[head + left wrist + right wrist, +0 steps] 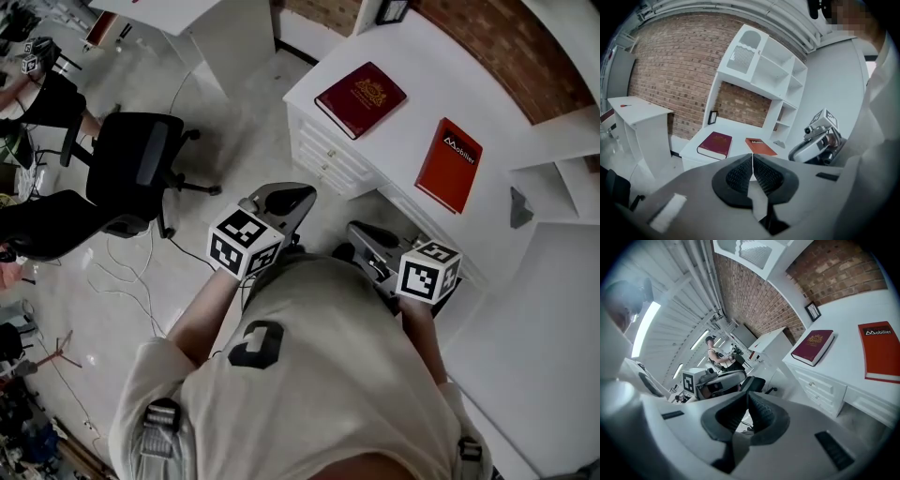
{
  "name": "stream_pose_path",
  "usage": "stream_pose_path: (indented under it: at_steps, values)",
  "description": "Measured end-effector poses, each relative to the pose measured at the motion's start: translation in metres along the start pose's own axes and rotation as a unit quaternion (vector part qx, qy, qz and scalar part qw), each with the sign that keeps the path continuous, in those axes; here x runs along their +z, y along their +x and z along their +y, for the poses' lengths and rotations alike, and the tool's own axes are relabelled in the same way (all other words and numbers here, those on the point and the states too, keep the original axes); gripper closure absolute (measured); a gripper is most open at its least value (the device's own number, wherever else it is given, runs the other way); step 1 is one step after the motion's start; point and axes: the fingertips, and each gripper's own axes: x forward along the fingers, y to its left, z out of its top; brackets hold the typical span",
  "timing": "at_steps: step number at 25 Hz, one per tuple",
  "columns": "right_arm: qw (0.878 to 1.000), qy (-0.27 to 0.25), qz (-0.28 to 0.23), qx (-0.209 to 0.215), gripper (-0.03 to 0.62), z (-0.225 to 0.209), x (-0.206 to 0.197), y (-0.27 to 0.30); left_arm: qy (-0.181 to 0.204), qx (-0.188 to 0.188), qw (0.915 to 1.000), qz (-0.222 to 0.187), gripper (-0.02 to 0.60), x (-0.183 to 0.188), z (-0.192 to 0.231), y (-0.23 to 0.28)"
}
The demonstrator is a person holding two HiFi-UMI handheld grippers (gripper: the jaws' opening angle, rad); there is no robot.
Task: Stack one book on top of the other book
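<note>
Although both books carry print, we can read only one word: "Mobilier", in white letters on a black band at the top of the orange-red book (449, 164). The dark red book (361, 98) shows a gold emblem on its cover, and the small lines under it are too fine for us to read.

We count two books, two hand-held grippers and two marker cubes, one on each gripper, with black and white squares. The books lie flat on the white table (412, 127), apart from each other, not stacked. One small picture frame (813, 311) stands at the brick wall behind them.

The left hand-held gripper (286, 199) is closed, its ribbed pads (740, 174) pressed together with nothing between them. The right hand-held gripper (364, 232) is closed too, and empty.

We see both grippers held close in front of the person's chest, side by side, with bent forearms, pointing a little downward to the table. Both books are ahead of the grippers and well apart from them. Seen from the left hand-held gripper, the dark red book is ahead to the left of the jaw line and the orange-red book just to the right of it. One black office chair (141, 169) stands on the floor, off to the side of the left hand-held gripper.
</note>
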Motion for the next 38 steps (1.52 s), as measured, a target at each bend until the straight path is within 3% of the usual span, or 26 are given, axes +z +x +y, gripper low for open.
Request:
stream_pose_path:
  at_steps: [16,24,38]
  values:
    - [0.998,0.022,-0.020,0.048,0.582,-0.066,0.036,-0.067,0.018,0.025,0.9992,0.025,0.575,0.029,-0.048,0.088]
    - [0.996,0.031,-0.011,0.083,0.582,-0.092,0.035,-0.100,0.029,0.066,0.9966,0.039,0.575,0.029,-0.068,0.115]
    - [0.995,0.063,-0.038,0.066,0.582,-0.126,0.046,-0.117,0.076,0.078,0.9919,0.064,0.575,0.049,-0.039,0.140]
